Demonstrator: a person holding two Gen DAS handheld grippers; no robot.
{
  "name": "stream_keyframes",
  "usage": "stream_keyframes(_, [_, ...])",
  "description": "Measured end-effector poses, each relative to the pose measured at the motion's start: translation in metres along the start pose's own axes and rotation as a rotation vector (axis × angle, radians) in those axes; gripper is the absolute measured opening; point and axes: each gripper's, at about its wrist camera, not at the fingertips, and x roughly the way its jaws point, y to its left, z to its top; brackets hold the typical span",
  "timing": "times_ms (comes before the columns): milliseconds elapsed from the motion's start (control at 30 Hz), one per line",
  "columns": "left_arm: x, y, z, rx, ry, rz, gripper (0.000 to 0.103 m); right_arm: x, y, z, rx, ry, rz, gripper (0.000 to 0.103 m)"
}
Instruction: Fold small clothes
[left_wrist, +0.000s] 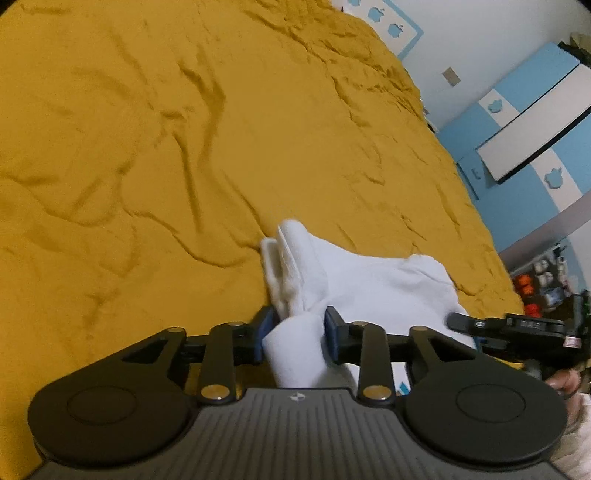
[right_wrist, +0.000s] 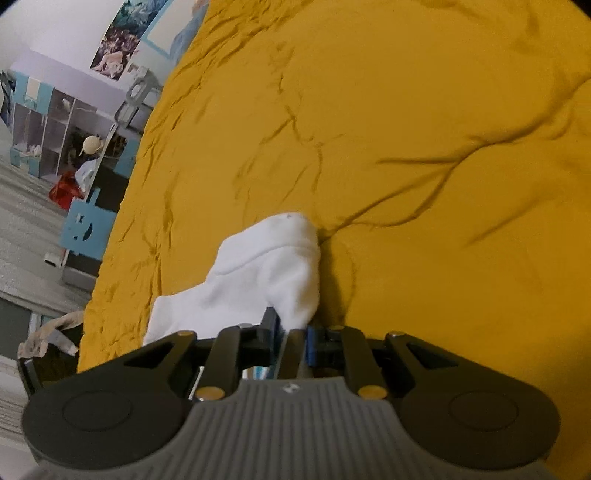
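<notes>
Socks are what both tools have between their fingers: I count one white sock (left_wrist: 354, 284) lying across the yellow bedcover (left_wrist: 147, 147), and two grippers on it. Left gripper (left_wrist: 295, 328) stands partly open with one end of the sock between its blue pads, which do not seem to press, while the right gripper (right_wrist: 291, 332) is nearly closed and pinches the other end. Only the left view shows the other tool, a hand (left_wrist: 565, 382) and a blue-white wardrobe (left_wrist: 517, 122); only the right view shows a shelf unit (right_wrist: 55, 122) and the floor (right_wrist: 26, 236).
</notes>
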Motion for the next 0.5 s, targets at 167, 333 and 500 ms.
stream_keyframes(167, [-0.037,-0.010,-0.003,0.007,-0.072,0.080,0.039,-0.045,0.018,-0.013,-0.101,-0.062,-0.077,0.011])
stream_keyframes(333, [-0.073,-0.032,-0.016,0.033,-0.169,0.045,0.035,-0.089,0.048,-0.041,-0.259,-0.117,-0.126,0.011])
stream_keyframes(500, [-0.041,-0.048,-0.040,0.119,-0.054,0.120,0.029,-0.074,0.066,-0.074,-0.389,-0.058,-0.135,0.007])
